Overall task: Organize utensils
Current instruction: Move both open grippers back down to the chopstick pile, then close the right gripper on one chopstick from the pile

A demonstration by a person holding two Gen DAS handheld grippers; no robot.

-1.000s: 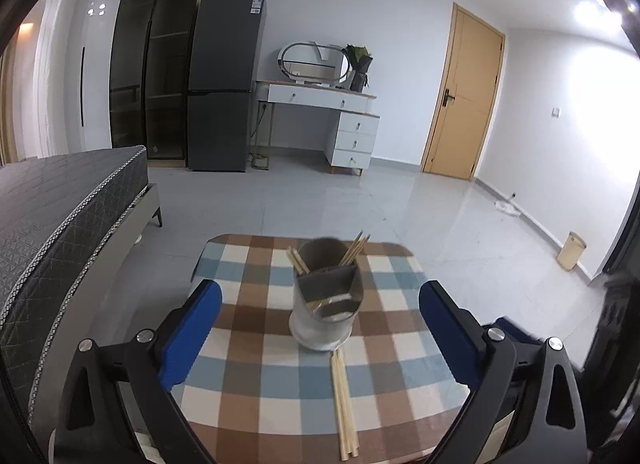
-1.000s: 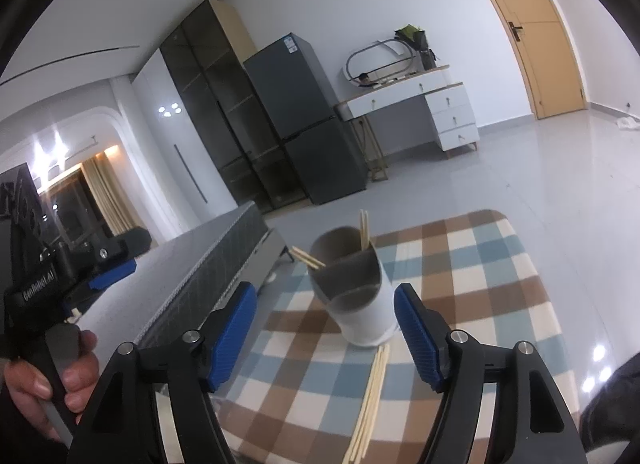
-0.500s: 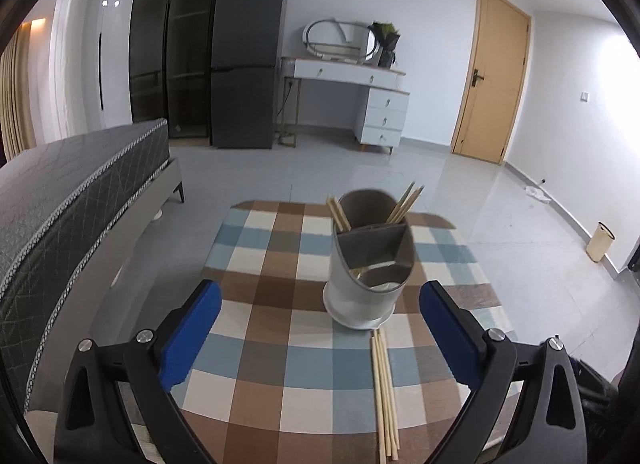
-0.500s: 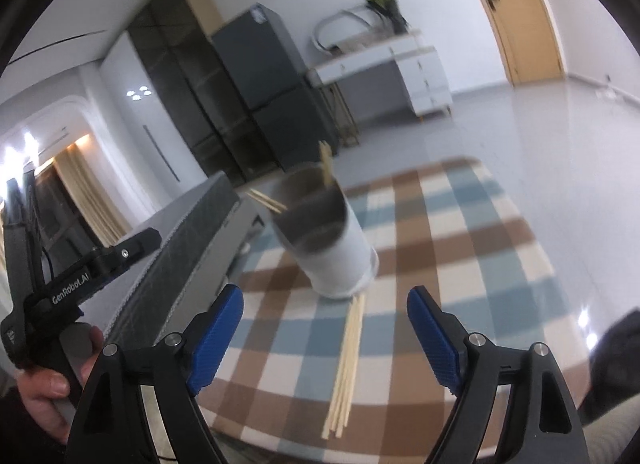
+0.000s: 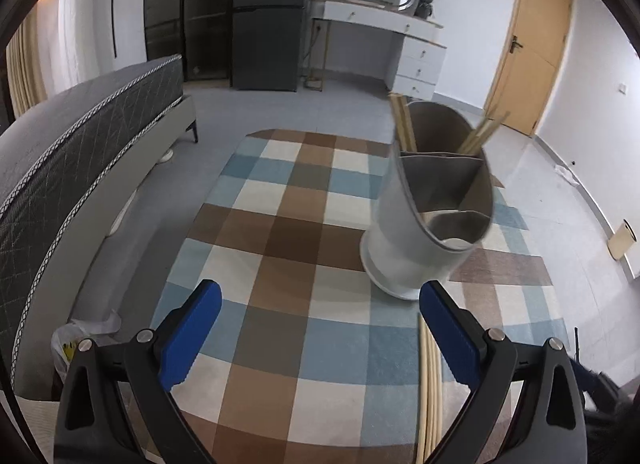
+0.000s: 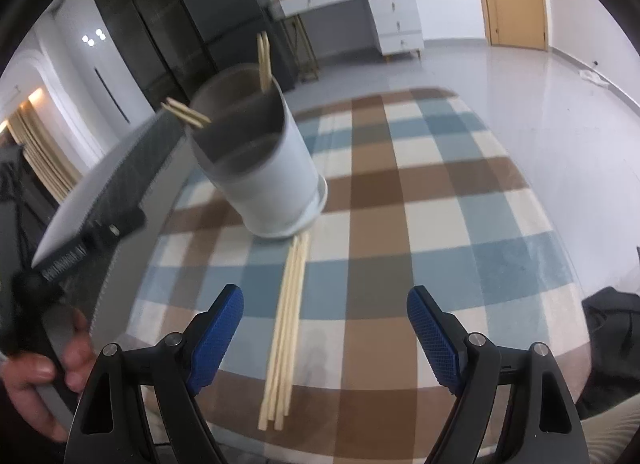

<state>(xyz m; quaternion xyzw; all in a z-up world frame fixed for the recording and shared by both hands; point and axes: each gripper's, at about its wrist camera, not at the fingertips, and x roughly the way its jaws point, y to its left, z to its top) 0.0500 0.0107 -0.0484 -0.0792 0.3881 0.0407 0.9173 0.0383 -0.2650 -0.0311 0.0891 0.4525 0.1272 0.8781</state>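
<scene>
Both tongs, the left tongs (image 5: pixel 318 338) and right tongs (image 6: pixel 322 326), hang wide open and empty near the loose chopsticks (image 6: pixel 286 324), which I think need picking up next and dropping in the holder (image 6: pixel 256 155).

Tablecloth (image 5: pixel 280 232) checked in brown, blue, cream and grey, utensil holder (image 5: pixel 404 248) white outside, grey inside, chopsticks (image 6: pixel 286 328) pale wood, gripper pads (image 6: pixel 216 340) blue, door (image 5: pixel 524 51) yellow-tan, mattress (image 5: pixel 72 143) dark grey quilted.

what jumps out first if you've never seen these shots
The checked cloth fills both views, with a white holder standing on it, a few chopsticks poking from its back compartment. A loose bundle of chopsticks lies on the cloth just in front of the holder, nearest the open right tongs.
</scene>
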